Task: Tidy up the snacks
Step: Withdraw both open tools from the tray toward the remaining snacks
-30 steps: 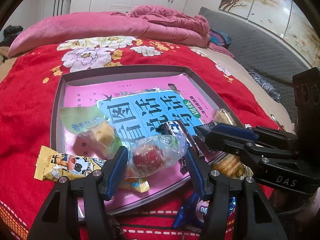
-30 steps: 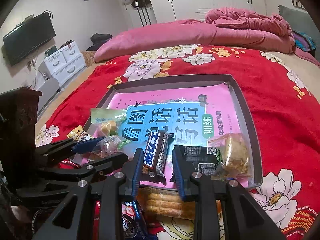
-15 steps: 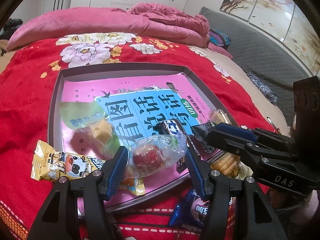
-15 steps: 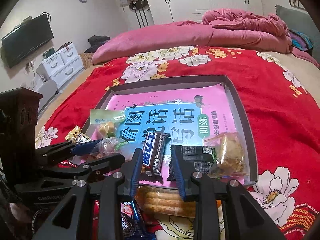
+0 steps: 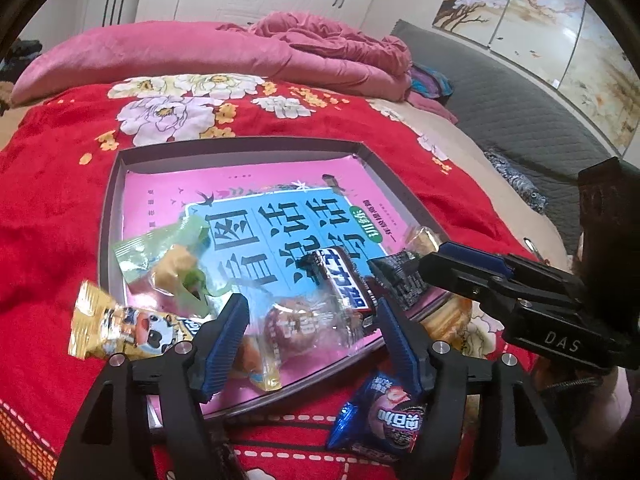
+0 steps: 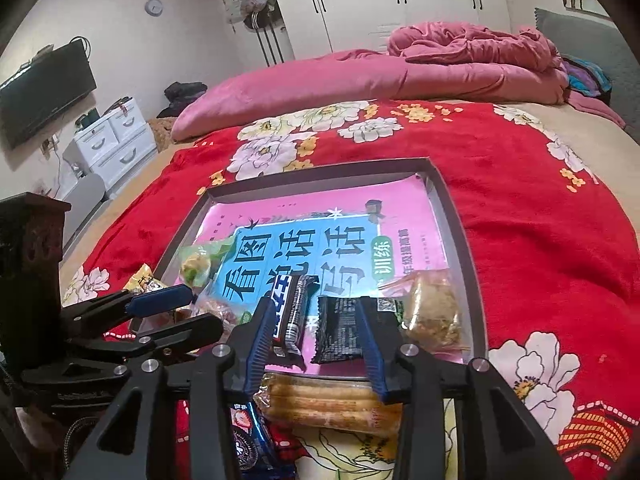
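A grey tray (image 5: 114, 184) (image 6: 460, 216) lined with a pink and blue booklet lies on the red bed cover. My left gripper (image 5: 312, 340) is open over the tray's near edge, its fingers either side of a clear-wrapped red snack (image 5: 298, 326). My right gripper (image 6: 316, 340) is open near the tray's front edge, above a pack of golden biscuits (image 6: 332, 404). In the tray lie a dark chocolate bar (image 6: 294, 312) (image 5: 344, 284), a black packet (image 6: 340, 330), a brown cake in clear wrap (image 6: 432, 308) and a green packet (image 5: 172, 264).
A yellow cartoon packet (image 5: 120, 332) lies at the tray's left edge, partly outside it. A blue round-cookie packet (image 5: 380, 416) lies on the cover in front of the tray. Pink quilts (image 6: 360, 80) are piled at the bed's far end. A white drawer unit (image 6: 116, 140) stands left.
Both grippers have drawn back from the tray toward the near side and risen slightly. The right gripper's jaws have opened wider. The snacks stay in place.
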{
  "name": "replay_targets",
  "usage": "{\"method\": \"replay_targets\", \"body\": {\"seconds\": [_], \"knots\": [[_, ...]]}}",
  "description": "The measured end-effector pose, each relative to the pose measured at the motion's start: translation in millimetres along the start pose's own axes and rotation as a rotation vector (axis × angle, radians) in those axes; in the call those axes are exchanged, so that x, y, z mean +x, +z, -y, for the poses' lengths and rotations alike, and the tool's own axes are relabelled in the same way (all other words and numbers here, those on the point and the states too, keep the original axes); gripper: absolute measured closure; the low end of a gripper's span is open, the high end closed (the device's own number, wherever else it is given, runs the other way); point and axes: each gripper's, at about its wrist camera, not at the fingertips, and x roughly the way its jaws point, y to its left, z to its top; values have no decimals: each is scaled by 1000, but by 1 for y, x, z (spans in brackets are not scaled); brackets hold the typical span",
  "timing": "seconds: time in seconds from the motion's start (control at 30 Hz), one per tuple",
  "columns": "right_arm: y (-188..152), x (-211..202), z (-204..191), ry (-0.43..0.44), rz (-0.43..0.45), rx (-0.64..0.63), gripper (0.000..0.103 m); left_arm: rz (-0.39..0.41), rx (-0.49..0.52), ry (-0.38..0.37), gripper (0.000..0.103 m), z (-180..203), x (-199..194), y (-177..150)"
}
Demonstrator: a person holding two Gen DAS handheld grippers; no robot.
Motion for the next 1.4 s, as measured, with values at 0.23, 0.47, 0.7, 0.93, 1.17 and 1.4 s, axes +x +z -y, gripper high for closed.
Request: {"method": "replay_targets", "body": {"seconds": [0.23,0.47,0.7,0.93,1.17,1.4], "knots": [[1,-5,2,-9,12,6,58,28,-7,1,31,-1,-9,2],[1,-10,3,-17,24,10,53,57,-16,4,28,-4,-18,4],[2,-16,2,-25,42,13,48,69,-10,11,28,-3,-24,4],[5,-23,-1,-35,63,1,46,90,7,20,28,-1,-33,4],[6,-28,-5,-41,74,-11,44,113,-5,31,28,-4,-41,3],[6,-32,-7,-49,86,-14,41,126,-28,45,27,-9,-49,1]]}}
